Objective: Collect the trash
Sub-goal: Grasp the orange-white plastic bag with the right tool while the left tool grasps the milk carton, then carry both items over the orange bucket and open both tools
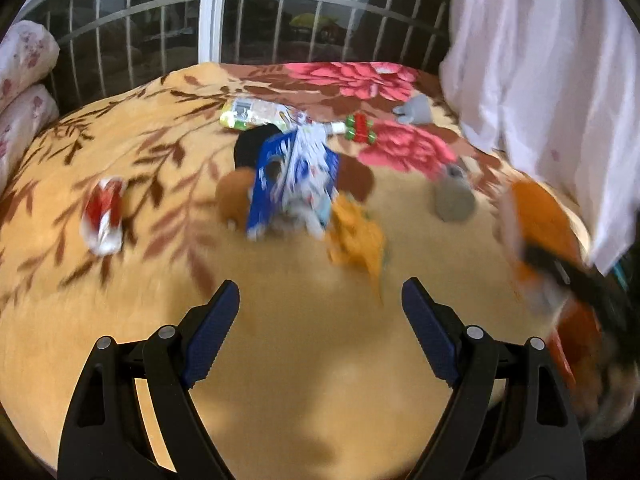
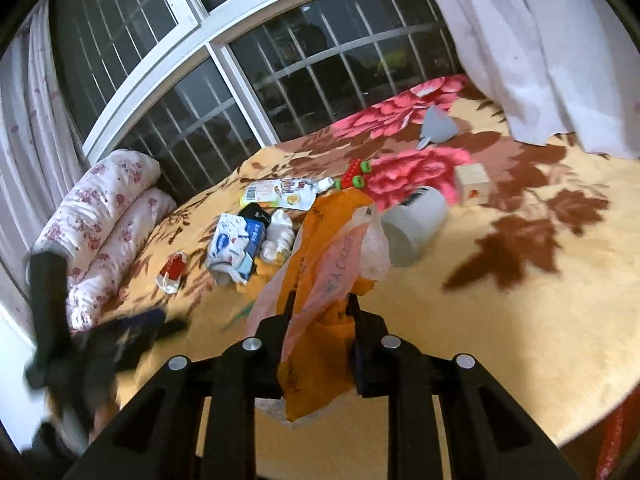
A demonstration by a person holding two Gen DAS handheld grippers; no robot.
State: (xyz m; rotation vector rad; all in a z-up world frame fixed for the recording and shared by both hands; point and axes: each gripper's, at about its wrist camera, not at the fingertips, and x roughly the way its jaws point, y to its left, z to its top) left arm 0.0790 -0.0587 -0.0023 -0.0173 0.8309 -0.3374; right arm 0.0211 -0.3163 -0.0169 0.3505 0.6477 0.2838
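On a bed spread with a tan floral fleece blanket (image 1: 132, 152), the right gripper (image 2: 320, 304) pinches a crumpled orange and translucent plastic bag (image 2: 320, 264) between narrow jaws, the bag rising ahead of the fingers and drooping below them. The left gripper (image 1: 320, 308) hangs above bare blanket, its blue-padded jaws spread wide and holding nothing. The litter lies straight ahead of those open fingers, up the bed toward the barred window (image 1: 280, 20): a torn blue and white paper package (image 1: 294, 184), standing roughly upright, a crushed red and white wrapper (image 1: 105, 216) off to its left, and a flat yellow-green drink pouch (image 1: 252, 114) beyond. Judged from both views, the empty left hand is better placed to fetch the package, while the right keeps the bag.
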